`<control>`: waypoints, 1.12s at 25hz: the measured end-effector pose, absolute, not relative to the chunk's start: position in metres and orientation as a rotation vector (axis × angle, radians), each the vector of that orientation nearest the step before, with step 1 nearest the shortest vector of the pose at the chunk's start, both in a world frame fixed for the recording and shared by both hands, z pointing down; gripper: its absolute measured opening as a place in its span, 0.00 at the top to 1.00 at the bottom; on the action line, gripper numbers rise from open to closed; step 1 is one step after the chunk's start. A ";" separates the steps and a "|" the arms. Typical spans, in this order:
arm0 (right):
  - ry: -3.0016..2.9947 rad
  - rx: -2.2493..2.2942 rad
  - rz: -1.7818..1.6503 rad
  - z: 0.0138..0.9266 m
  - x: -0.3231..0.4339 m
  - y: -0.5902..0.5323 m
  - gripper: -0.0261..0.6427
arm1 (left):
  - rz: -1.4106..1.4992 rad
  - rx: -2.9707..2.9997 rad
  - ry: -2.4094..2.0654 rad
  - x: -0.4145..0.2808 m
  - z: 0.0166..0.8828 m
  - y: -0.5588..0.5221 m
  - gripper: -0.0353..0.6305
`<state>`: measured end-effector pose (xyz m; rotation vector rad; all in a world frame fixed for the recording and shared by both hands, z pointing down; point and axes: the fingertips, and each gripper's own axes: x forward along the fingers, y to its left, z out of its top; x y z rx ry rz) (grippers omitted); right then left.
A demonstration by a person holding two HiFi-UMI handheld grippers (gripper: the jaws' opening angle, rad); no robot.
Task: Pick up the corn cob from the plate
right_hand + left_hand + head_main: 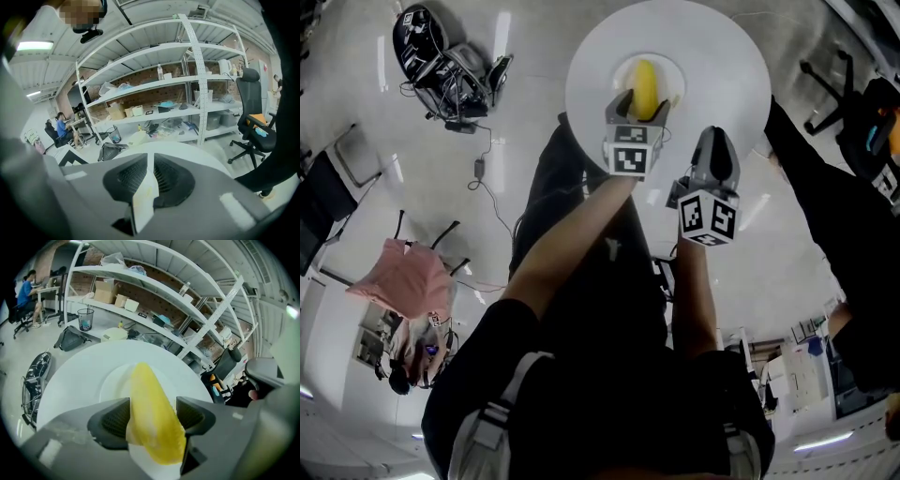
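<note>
**Left tool spread around the corn cob on the plate**

The corn cob (pixel 645 82) lies on a small white plate (pixel 111 386), which sits near the middle of a round white counter (pixel 717 52). The left tool (pixel 153 404) is angled down over the plate with its jaws spread wide, one on each side of the cob. The cob's near end runs between the two dark ribbed pads (pixel 192 414). A sliver of space shows between the cob and the right-hand pad. On the other side the cob overlaps the pad, so contact there cannot be judged. The cob rests on the plate.

The right tool (pixel 713 139) is just beside the left one, at the near edge of the counter and clear of the plate. Its jaws are pressed almost together, with only a thin pale slit between the pads and nothing gripped.

Behind the counter stand long metal shelves (pixel 154 291) loaded with boxes, and a black office chair (pixel 252 112) is off to the right.
</note>
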<state>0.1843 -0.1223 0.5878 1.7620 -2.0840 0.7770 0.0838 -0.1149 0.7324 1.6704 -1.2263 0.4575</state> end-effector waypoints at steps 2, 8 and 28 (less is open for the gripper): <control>-2.083 1.757 0.782 0.591 0.183 -0.122 0.89 | 0.459 1.670 -1.215 0.086 0.735 -0.116 0.48; -2.084 1.739 0.787 0.595 0.181 -0.122 0.89 | 0.469 1.680 -1.204 0.086 0.738 -0.117 0.49; -2.105 1.704 0.805 0.603 0.163 -0.116 0.89 | 0.470 1.720 -1.157 0.078 0.736 -0.116 0.53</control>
